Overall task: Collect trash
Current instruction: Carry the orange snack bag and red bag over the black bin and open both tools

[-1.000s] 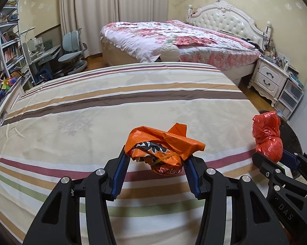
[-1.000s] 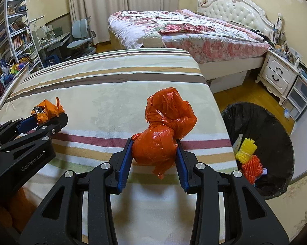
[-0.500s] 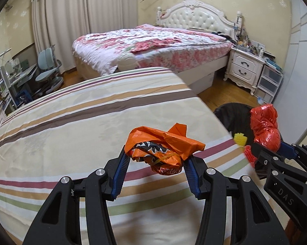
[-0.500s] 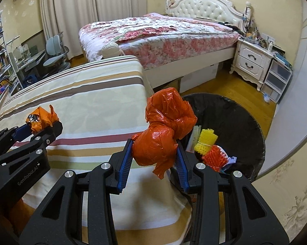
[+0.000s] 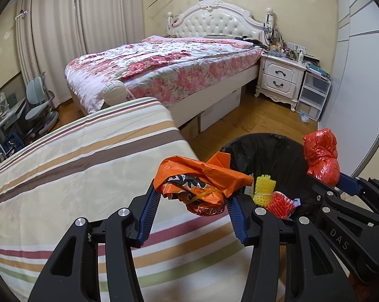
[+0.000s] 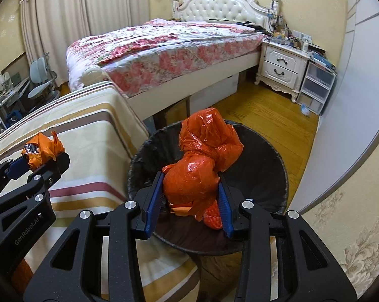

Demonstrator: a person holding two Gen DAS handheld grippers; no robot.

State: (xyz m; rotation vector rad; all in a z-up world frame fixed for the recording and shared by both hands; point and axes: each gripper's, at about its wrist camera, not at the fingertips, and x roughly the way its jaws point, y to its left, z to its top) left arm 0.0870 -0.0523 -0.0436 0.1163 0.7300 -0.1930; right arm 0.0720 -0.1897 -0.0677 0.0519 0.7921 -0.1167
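My left gripper (image 5: pixel 193 196) is shut on a crumpled orange snack wrapper (image 5: pixel 202 178) and holds it over the right edge of the striped bed (image 5: pixel 76 176), just left of the black-lined trash bin (image 5: pixel 262 148). My right gripper (image 6: pixel 190 188) is shut on a crumpled red-orange plastic bag (image 6: pixel 204 156) and holds it above the bin's opening (image 6: pixel 260 166). The bin holds yellow (image 5: pixel 263 188) and red foam netting (image 5: pixel 281 205). The right gripper's bag also shows in the left wrist view (image 5: pixel 321 156); the left gripper's wrapper also shows in the right wrist view (image 6: pixel 42 149).
A floral-covered bed (image 5: pixel 164 68) with a white headboard stands behind. A white nightstand (image 5: pixel 280 78) and plastic drawers (image 5: pixel 312 95) stand at the right by a wall. Wooden floor (image 5: pixel 252 115) lies between. A desk and chair (image 5: pixel 38 103) are at far left.
Both grippers have swung right, from over the striped bed toward the trash bin, each still holding its trash. The right gripper's bag is now above the bin's opening.
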